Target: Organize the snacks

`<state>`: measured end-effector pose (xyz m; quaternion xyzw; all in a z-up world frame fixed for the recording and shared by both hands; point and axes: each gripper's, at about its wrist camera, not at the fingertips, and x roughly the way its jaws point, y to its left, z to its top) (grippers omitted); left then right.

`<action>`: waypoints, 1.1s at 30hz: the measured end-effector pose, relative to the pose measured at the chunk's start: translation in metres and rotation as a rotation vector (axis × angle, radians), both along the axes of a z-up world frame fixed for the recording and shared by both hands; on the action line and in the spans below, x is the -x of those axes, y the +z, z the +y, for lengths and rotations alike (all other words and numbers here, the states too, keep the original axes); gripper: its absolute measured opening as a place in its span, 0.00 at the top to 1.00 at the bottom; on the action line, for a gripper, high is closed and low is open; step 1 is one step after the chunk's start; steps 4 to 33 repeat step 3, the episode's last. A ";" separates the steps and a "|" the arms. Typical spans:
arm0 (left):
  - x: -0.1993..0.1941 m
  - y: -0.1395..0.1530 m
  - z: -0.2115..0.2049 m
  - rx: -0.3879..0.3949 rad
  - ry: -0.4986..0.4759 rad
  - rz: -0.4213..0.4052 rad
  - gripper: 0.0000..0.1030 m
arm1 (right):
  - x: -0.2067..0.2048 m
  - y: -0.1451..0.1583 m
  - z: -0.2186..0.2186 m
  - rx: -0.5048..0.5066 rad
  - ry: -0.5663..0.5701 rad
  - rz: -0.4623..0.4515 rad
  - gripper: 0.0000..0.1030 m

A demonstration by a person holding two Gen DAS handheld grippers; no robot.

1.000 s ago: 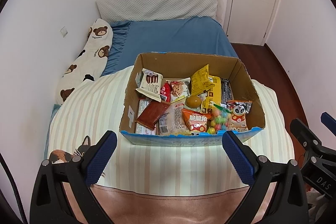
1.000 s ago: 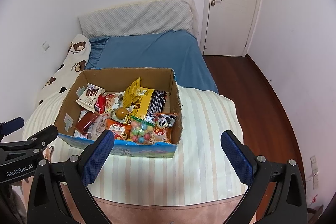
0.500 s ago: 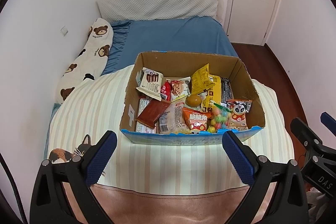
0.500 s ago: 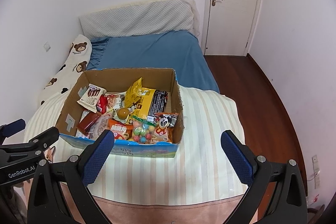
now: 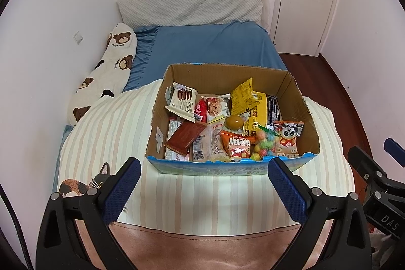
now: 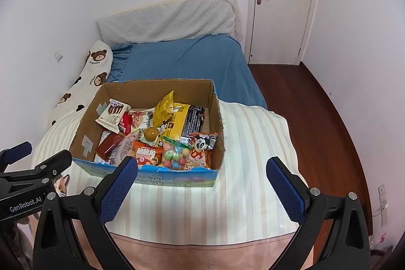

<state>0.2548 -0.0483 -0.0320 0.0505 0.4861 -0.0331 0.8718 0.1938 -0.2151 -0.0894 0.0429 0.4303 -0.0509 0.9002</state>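
An open cardboard box [image 5: 298, 103] with a blue front sits on the striped blanket and also shows in the right wrist view [image 6: 217, 118]. It holds several snack packets: a white biscuit pack [image 5: 182, 103], a dark red bar [image 5: 184, 137], a yellow bag [image 5: 243, 95], an orange packet [image 5: 236, 143], a panda packet [image 5: 287, 141] and a bag of coloured candy balls [image 6: 174, 156]. My left gripper [image 5: 203, 184] is open and empty, in front of the box. My right gripper [image 6: 201, 182] is open and empty, just before the box's front edge.
The box rests on a striped quilt [image 5: 106, 133] on a bed with a blue sheet [image 5: 210, 47]. A bear-print pillow [image 5: 111, 70] lies along the left wall. A white door [image 6: 281, 4] and wooden floor [image 6: 316, 118] are at right.
The right gripper has moved slightly closer to the box, which now sits a little lower and nearer in its view. The left view is nearly unchanged.
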 end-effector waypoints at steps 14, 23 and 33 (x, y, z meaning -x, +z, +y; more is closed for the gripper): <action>0.000 0.000 0.001 0.001 0.001 0.002 0.00 | 0.000 0.000 0.002 0.000 0.006 0.000 0.00; 0.000 0.000 0.001 0.001 0.001 0.002 0.00 | 0.000 0.000 0.002 0.000 0.006 0.000 0.00; 0.000 0.000 0.001 0.001 0.001 0.002 0.00 | 0.000 0.000 0.002 0.000 0.006 0.000 0.00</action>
